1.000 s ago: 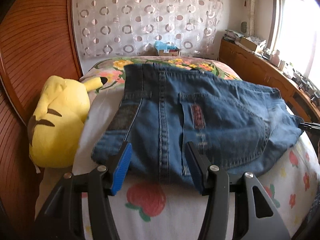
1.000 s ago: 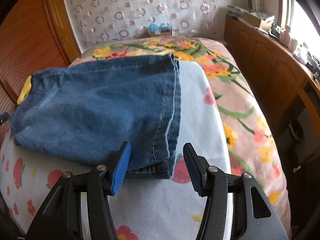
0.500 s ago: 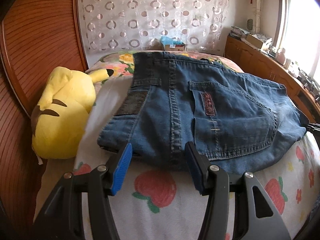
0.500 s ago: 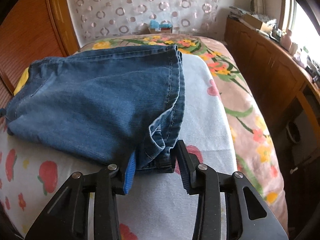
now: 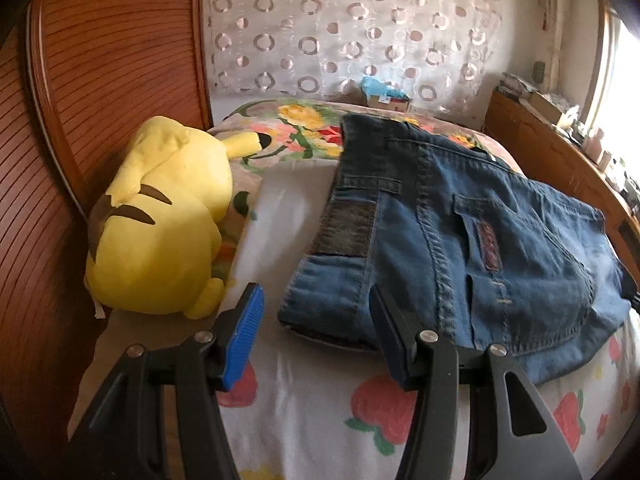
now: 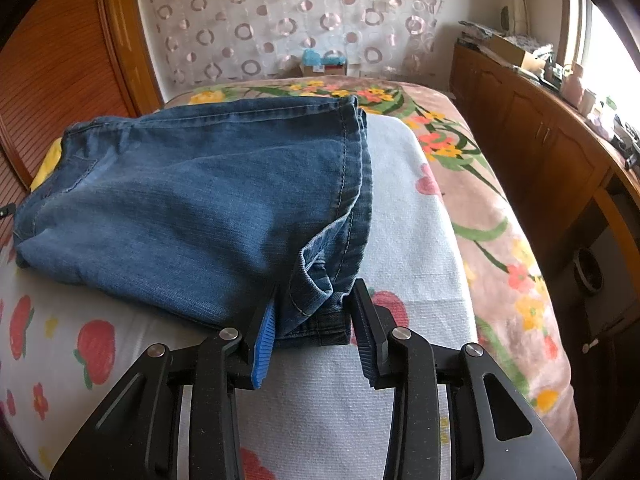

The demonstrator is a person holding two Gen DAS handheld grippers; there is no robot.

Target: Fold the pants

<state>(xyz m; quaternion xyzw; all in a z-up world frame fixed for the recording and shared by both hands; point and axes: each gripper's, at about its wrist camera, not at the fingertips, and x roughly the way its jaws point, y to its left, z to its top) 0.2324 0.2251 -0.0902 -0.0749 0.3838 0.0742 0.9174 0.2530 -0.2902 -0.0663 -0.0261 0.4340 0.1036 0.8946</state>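
Folded blue denim pants [image 5: 460, 232] lie flat on a bed sheet printed with strawberries [image 5: 320, 408]. My left gripper [image 5: 316, 296] is open just above the sheet. The near waistband corner lies between its fingers, and the blue pads do not touch it. In the right wrist view the leg end of the pants [image 6: 192, 208] faces me. The jaws of my right gripper [image 6: 314, 292] are closing, and both pads press on the near hem corner, which is bunched up between them.
A yellow plush toy [image 5: 160, 224] lies left of the pants against a wooden headboard [image 5: 100, 80]. A wooden cabinet [image 6: 540, 152] with clutter on top runs along the bed's right side. A patterned curtain [image 6: 280, 20] hangs behind the bed.
The left gripper slid left along the pants' near edge to the waistband corner. The right gripper narrowed from open onto the hem corner, crumpling the denim.
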